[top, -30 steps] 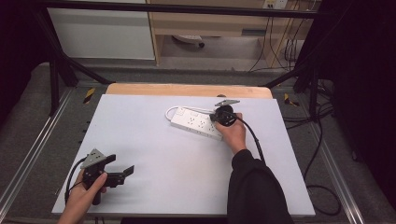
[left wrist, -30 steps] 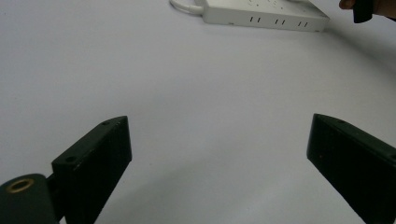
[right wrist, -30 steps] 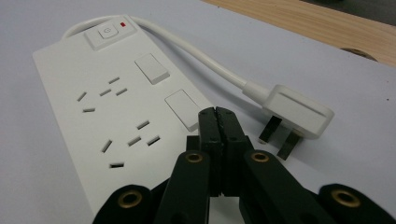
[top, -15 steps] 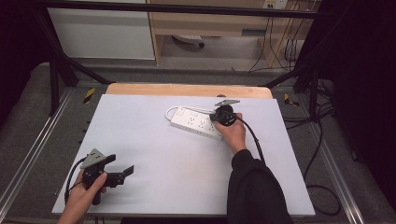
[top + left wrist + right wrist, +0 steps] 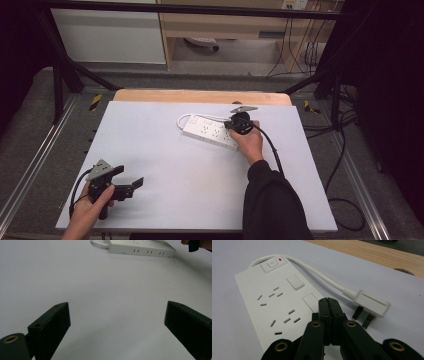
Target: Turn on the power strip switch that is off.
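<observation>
Right hand-held gripper (image 5: 329,302) is the one we are working with: its jaws are pressed together with nothing between them, and we are holding the closed tip over the near end of the white power strip (image 5: 212,132), close to a flat rocker switch (image 5: 311,301), though we cannot tell whether it is touching. We are seeing the strip lying toward the far right of the tabletop (image 5: 165,165), its cable (image 5: 322,277) looping round from the far end to the plug (image 5: 372,305), which is resting on the tabletop just beside the strip, unplugged. Left hand-held gripper (image 5: 131,186) is waiting at the near left corner, well apart from the strip, its jaws standing wide apart and empty over the bare surface. We are judging that the step in hand is pressing a switch on the strip with the closed tip. Next we are needing a short, straight push down onto that rocker, keeping the tip centred so that it is not sliding off toward the sockets (image 5: 285,320).
</observation>
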`<state>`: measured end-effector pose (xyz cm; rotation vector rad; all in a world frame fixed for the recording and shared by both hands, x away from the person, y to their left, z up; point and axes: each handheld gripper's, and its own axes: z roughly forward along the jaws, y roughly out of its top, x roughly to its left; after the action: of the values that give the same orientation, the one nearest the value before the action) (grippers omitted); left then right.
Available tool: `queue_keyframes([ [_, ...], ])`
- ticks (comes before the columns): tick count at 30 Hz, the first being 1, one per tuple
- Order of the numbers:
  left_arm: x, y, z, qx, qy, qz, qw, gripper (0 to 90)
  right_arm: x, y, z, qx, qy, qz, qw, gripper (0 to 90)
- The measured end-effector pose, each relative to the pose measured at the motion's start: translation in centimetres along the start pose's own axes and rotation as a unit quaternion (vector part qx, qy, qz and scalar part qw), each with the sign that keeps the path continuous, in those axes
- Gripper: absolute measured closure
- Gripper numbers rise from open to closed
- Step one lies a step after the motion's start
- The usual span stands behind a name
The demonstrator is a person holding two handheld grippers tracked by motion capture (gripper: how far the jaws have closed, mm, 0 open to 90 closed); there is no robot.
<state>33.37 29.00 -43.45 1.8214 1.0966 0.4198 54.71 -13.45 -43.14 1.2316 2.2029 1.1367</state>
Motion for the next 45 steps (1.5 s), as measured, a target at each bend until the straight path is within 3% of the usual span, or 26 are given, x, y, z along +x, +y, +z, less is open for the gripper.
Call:
queue_keyframes([
  [7,0.0,0.0,0.0,0.0,0.0,0.0,1.0,6.6,0.0,0.1,-0.1,-0.004,0.003,0.003,1.0,89.5],
  [24,0.0,0.0,0.0,-0.001,0.0,0.002,1.0,6.5,0.1,0.4,-0.5,-0.011,0.003,0.007,0.9999,75.5],
  [39,0.0,0.0,0.0,0.0,0.0,0.0,1.0,6.5,-0.2,0.6,-0.9,-0.018,-0.001,0.03,0.9994,50.4],
  [45,0.1,-0.1,0.0,-0.001,0.002,-0.003,1.0,6.5,-0.3,0.9,-1.1,-0.023,-0.008,0.042,0.9988,34.1],
])
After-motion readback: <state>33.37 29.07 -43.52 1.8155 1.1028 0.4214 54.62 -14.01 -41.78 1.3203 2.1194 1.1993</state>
